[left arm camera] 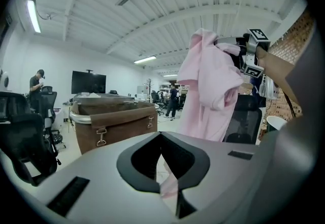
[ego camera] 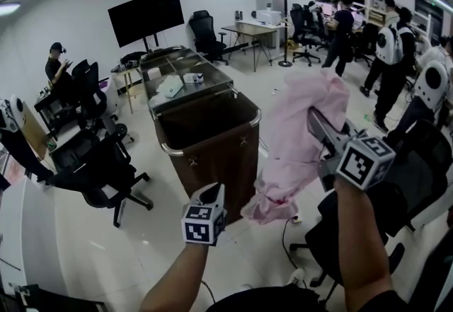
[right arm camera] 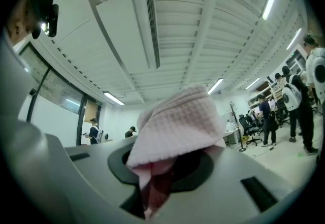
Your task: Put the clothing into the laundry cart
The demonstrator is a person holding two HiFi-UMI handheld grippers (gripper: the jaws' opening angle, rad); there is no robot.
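A pink garment (ego camera: 297,141) hangs from my right gripper (ego camera: 313,116), which is raised at the right and shut on its top edge. In the right gripper view the waffle-textured cloth (right arm camera: 175,121) bulges out over the jaws and hides the fingertips. The brown laundry cart (ego camera: 212,162) with a chrome rim stands just left of the hanging garment, its top open. My left gripper (ego camera: 212,192) is low in front of the cart, apart from the garment's hem. Its jaws (left arm camera: 161,136) stand together; a thin pink sliver shows in the slit. The cart (left arm camera: 117,124) and garment (left arm camera: 208,91) lie ahead of it.
A second cart (ego camera: 185,77) with small items on top stands behind the brown one. Black office chairs (ego camera: 99,169) crowd the left, and another chair (ego camera: 417,162) sits under my right arm. A TV (ego camera: 146,17) and desks are behind. Several people stand at the far right.
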